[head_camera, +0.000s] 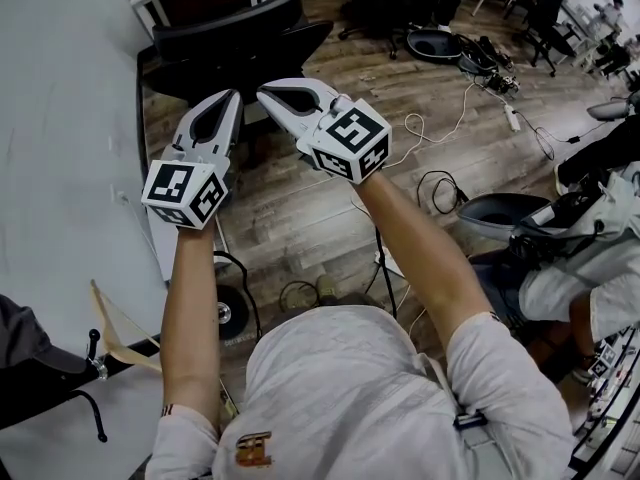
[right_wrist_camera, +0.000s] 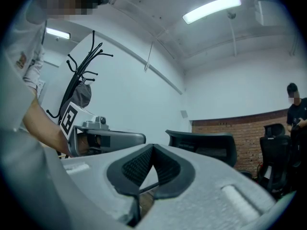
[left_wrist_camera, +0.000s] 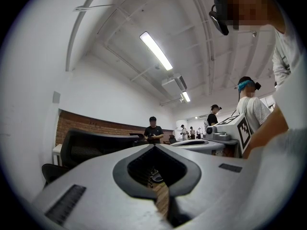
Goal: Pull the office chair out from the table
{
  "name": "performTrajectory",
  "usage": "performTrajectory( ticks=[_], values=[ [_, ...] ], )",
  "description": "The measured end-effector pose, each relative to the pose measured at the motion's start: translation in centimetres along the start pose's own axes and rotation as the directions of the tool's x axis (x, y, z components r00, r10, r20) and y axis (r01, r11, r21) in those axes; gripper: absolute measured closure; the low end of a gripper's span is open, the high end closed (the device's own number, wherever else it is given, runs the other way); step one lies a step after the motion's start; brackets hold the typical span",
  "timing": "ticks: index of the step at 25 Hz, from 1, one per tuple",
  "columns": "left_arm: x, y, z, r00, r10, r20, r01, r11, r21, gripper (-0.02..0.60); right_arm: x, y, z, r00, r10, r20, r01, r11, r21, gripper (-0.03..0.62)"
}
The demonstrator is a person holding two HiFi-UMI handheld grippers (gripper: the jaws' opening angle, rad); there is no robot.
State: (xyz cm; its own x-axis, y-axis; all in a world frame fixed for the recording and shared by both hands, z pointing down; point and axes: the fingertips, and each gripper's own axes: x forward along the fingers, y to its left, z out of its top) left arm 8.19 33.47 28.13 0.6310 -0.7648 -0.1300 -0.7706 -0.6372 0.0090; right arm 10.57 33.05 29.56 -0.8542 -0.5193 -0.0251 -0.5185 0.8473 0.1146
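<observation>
Both grippers are hanging side by side over the wooden floor (head_camera: 300,208), in the upper middle of the head view.

Left gripper (head_camera: 232,98): I am keeping its jaws pressed together. In the left gripper view the tips (left_wrist_camera: 154,146) are meeting in a point, and nothing is sitting between the pads.

Right gripper (head_camera: 268,92): its jaws are likewise pressed together and pinching nothing. In the right gripper view the tips (right_wrist_camera: 152,146) are closing the dark pad hollow completely.

The two noses are pointing toward the top of the head view, close to each other but not touching.

The office chair (head_camera: 240,33), black with a mesh back, is standing at the top of the head view, just above the gripper tips. It is sitting next to the edge of the grey table (head_camera: 60,118), which is filling the left side of that frame. In the left gripper view the chair (left_wrist_camera: 91,147) is showing at lower left, in front of a brick wall (left_wrist_camera: 96,127). In the right gripper view it (right_wrist_camera: 206,145) is showing right of centre. In both views it is lying beyond the tips, and neither gripper is touching it.

Cables (head_camera: 440,183) are trailing across the floor to the right of the grippers. A coat rack (right_wrist_camera: 79,75) is standing at the left of the right gripper view.
</observation>
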Motion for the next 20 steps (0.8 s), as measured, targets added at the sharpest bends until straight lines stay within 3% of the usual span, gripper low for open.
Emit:
performTrajectory(
  ticks=[20],
  values=[
    [0.01,-0.93,0.14,1.0,-0.013,-0.001,0.013,1.0,0.0,0.581,-0.89,0.17,0.05,1.0,0.007,-0.002,-0.007,1.0,0.005,0.594]
  ],
)
